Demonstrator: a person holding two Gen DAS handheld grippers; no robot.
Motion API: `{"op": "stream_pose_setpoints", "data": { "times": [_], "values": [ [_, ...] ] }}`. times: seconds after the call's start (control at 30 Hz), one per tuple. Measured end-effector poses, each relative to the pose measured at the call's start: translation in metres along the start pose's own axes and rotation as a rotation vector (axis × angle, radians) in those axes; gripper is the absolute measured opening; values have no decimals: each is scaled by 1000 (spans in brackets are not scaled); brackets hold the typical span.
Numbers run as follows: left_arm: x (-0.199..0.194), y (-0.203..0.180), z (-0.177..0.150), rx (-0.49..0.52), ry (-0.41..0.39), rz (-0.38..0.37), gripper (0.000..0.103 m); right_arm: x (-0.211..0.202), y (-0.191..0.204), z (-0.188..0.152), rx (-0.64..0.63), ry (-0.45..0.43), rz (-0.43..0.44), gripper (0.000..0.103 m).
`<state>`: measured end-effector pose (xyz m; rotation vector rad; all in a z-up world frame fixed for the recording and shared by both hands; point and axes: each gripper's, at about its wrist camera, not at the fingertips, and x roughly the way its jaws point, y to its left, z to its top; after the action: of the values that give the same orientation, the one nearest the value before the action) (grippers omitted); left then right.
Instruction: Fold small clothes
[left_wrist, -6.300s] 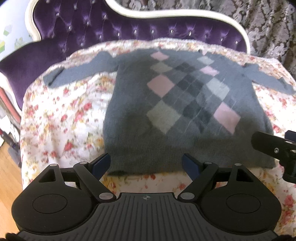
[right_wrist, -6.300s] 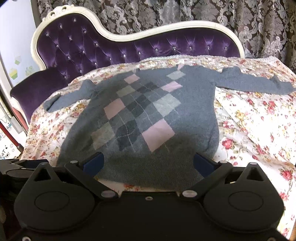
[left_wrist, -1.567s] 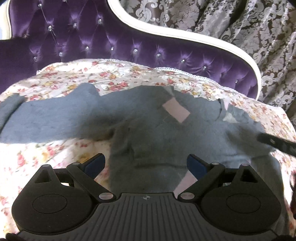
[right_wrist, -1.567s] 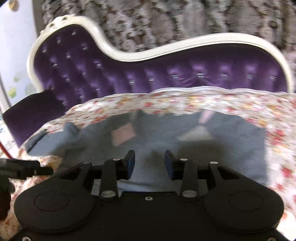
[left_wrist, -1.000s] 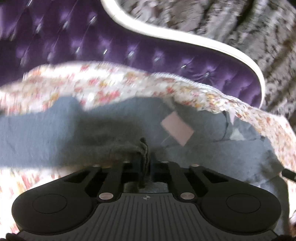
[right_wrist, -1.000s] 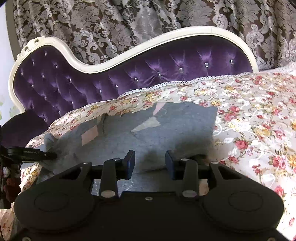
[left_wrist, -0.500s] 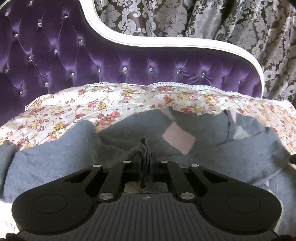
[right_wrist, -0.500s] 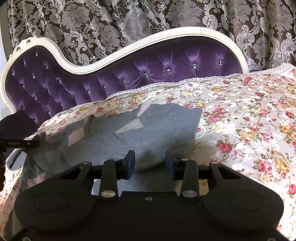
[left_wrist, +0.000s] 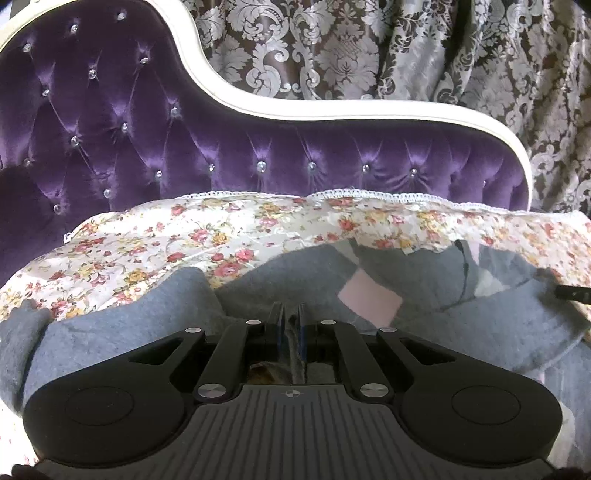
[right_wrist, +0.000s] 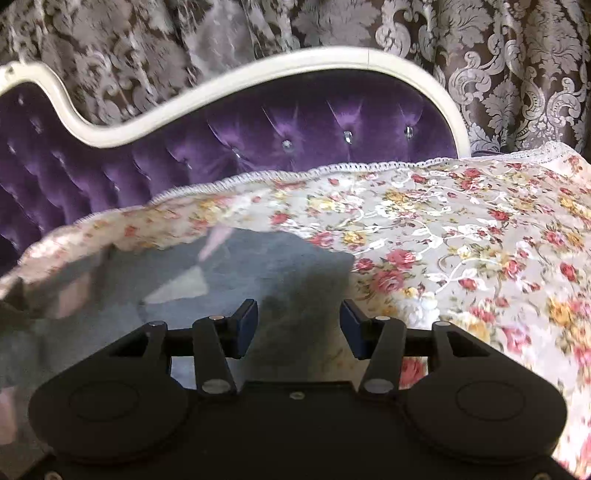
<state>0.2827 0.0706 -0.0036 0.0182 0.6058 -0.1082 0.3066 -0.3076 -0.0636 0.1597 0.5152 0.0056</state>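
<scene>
A grey sweater (left_wrist: 424, 280) with pink and pale diamond patches lies folded on the floral cover. My left gripper (left_wrist: 290, 317) is shut on a pinch of the sweater's grey knit near its left shoulder. The left sleeve (left_wrist: 110, 325) stretches away to the left. My right gripper (right_wrist: 298, 325) is open above the sweater (right_wrist: 236, 266) near its right edge, with nothing between the pads. The tip of the right gripper shows at the far right of the left wrist view (left_wrist: 572, 293).
The floral cover (right_wrist: 461, 240) lies over a purple tufted sofa (left_wrist: 258, 147) with a white curved frame. Patterned grey curtains (left_wrist: 369, 48) hang behind. The cover stretches to the right of the sweater.
My right gripper has opened and let go of the sweater. My left gripper stays shut on the knit. The sweater, flat at first, now lies folded over itself.
</scene>
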Motion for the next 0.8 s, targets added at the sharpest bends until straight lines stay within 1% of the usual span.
{"op": "stream_pose_setpoints", "data": {
  "times": [0.07, 0.1, 0.13, 0.17, 0.2, 0.27, 0.3, 0.37, 0.4, 0.43, 0.47, 0.5, 0.57, 0.63, 0.7, 0.8],
  "values": [
    [1, 1, 0, 1, 1, 2, 7, 11, -3, 3, 4, 25, -11, 56],
    [2, 2, 0, 1, 2, 2, 7, 17, -5, 4, 21, 44, -3, 51],
    [4, 2, 1, 0, 6, 1, 7, 21, -7, 4, 40, 61, 26, 14],
    [4, 3, 1, 0, 10, 2, 7, 23, -10, 4, 54, 67, 60, 10],
    [4, 4, 0, -4, 12, 4, 7, 21, -11, 5, 56, 56, 52, 10],
    [3, 9, -2, -23, 25, 1, 8, 17, -19, 8, 72, 19, -6, 10],
    [2, 11, -4, -35, 41, -3, 8, 18, -29, 9, 116, 21, -27, 10],
    [0, 16, -10, -48, 77, -11, 10, 25, -41, 6, 173, 57, -24, 10],
    [-3, 18, -15, -53, 98, -16, 13, 26, -43, 2, 173, 64, -16, 10],
    [-6, 19, -19, -57, 114, -18, 24, 24, -42, 0, 152, 51, -14, 12],
    [-9, 21, -24, -62, 125, -21, 30, 22, -40, -1, 136, 49, -19, 18],
    [-14, 23, -30, -64, 142, -28, 31, 19, -38, -1, 133, 45, -22, 22],
    [-22, 25, -40, -62, 177, -43, 32, 12, -35, 0, 136, 34, -32, 38],
    [-33, 28, -53, -63, 214, -55, 34, 1, -30, 3, 116, 6, -39, 43],
    [-43, 30, -66, -64, 250, -68, 35, -14, -24, 7, 89, -23, -41, 44],
    [-61, 31, -88, -79, 300, -98, 35, -41, -15, 7, 74, -53, -4, 48]
  ]
}}
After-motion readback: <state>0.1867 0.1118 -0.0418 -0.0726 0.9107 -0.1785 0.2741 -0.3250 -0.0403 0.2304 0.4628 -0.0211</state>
